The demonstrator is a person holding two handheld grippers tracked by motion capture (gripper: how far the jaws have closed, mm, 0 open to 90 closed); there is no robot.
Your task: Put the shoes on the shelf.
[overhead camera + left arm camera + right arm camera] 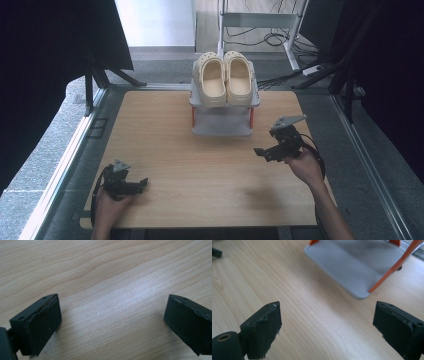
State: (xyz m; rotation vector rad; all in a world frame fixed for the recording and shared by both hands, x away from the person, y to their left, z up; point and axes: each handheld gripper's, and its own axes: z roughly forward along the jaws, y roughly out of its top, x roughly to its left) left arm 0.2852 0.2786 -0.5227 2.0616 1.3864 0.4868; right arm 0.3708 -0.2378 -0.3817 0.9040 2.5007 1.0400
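A pair of cream clogs, one on the left (212, 80) and one on the right (239, 78), stands side by side on the top shelf of a small grey rack (222, 131) with orange posts at the back middle of the wooden table (200, 165). My left gripper (144, 183) rests low near the front left corner, open, with bare wood between its jaws (112, 307). My right gripper (259, 151) is held right of the rack, open and holding nothing (327, 312). Its camera looks at the rack's bare lower shelf (357, 265) and an orange post (392, 267).
Dark panels (45, 45) stand at both sides of the table. Behind the rack are a metal frame (260, 20) and loose cables (275, 40) on the floor. Bare wood stretches between the two grippers and in front of the rack.
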